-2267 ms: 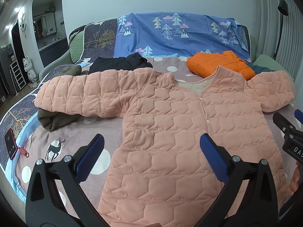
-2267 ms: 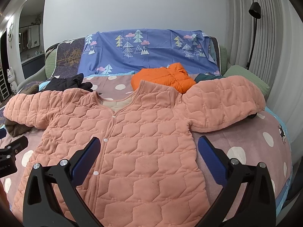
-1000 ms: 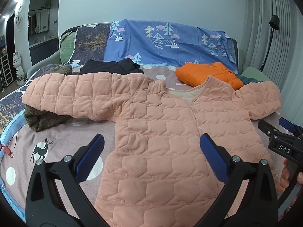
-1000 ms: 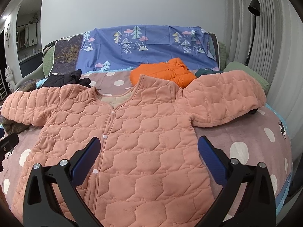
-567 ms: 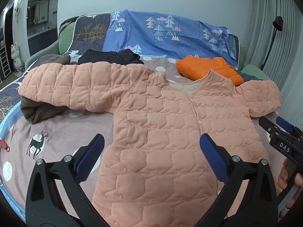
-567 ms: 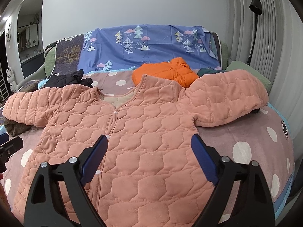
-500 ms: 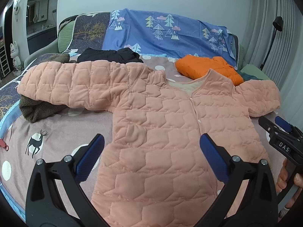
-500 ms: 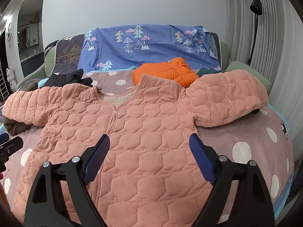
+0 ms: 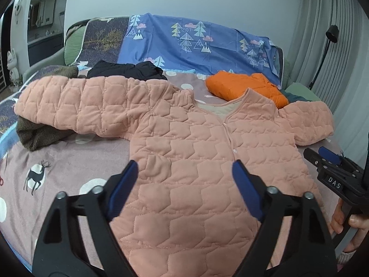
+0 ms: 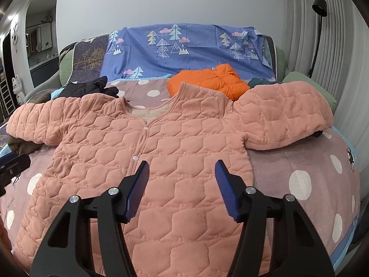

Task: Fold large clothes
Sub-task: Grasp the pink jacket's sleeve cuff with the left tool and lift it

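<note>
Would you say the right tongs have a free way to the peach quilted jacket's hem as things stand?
Probably yes: the right tongs hang open above the peach quilted jacket, having just been closing, with nothing between them or lying on the near cloth.

black claw, blue pads, silver screws

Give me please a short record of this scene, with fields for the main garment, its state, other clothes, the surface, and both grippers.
main garment: pink quilted jacket
state: spread flat, front up, snaps closed, both sleeves out sideways, not yet folded
other clothes: orange jacket, black garment, brown garment
surface: dotted blanket
left gripper: open above the jacket's lower part, jaws just been closing, nothing gripped
right gripper: open, jaws just been closing, nothing gripped
</note>
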`<action>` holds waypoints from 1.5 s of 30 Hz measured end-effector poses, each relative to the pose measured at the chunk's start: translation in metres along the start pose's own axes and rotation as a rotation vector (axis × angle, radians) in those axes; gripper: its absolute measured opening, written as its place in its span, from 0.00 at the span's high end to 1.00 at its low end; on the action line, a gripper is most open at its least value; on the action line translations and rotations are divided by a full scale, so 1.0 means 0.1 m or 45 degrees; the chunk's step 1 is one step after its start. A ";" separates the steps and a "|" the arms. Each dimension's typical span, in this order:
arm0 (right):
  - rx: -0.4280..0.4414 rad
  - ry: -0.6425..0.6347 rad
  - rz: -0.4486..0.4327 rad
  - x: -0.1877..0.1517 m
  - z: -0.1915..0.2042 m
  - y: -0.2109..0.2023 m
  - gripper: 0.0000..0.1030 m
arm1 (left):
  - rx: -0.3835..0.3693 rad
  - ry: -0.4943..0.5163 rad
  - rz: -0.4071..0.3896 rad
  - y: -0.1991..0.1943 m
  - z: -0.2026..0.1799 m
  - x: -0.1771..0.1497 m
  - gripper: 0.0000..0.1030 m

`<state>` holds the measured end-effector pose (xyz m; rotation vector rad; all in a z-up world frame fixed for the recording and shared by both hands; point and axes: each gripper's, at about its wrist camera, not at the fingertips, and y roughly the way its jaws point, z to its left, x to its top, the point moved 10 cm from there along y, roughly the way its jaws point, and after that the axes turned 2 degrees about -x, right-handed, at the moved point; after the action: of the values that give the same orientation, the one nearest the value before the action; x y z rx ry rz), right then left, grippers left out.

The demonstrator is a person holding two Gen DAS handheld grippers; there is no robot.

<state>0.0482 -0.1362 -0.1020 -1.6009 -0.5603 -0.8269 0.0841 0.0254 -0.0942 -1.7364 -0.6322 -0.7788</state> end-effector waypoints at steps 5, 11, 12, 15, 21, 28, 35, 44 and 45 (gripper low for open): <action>0.025 0.025 0.004 -0.01 0.00 0.00 0.41 | -0.008 -0.025 0.007 0.02 0.06 0.00 0.24; 0.030 0.015 0.012 -0.02 0.02 0.00 0.41 | -0.017 -0.040 0.001 0.01 0.10 0.01 0.28; 0.030 0.013 0.012 -0.02 0.02 0.00 0.41 | -0.017 -0.043 0.002 0.01 0.11 0.01 0.28; 0.030 0.011 0.014 -0.03 0.03 0.01 0.41 | -0.015 -0.048 0.004 0.02 0.14 0.00 0.29; 0.031 -0.001 0.020 -0.05 0.04 0.02 0.41 | -0.007 -0.067 0.005 0.02 0.21 0.01 0.29; 0.037 -0.014 0.032 -0.06 0.07 0.05 0.41 | 0.003 -0.094 0.027 0.08 0.29 0.00 0.29; 0.050 -0.034 0.045 -0.04 0.12 0.10 0.41 | 0.054 -0.173 0.028 0.11 0.71 0.08 0.18; 0.011 -0.019 0.089 -0.08 0.02 0.26 0.40 | 0.274 -0.459 -0.026 0.10 2.34 0.47 0.18; 0.006 -0.018 0.094 -0.09 0.01 0.27 0.40 | 0.287 -0.483 -0.036 0.09 2.49 0.51 0.18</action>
<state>0.0634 -0.1399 -0.1263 -1.6145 -0.5101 -0.7589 0.1715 0.2634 -0.1120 -1.6786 -0.9631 -0.3778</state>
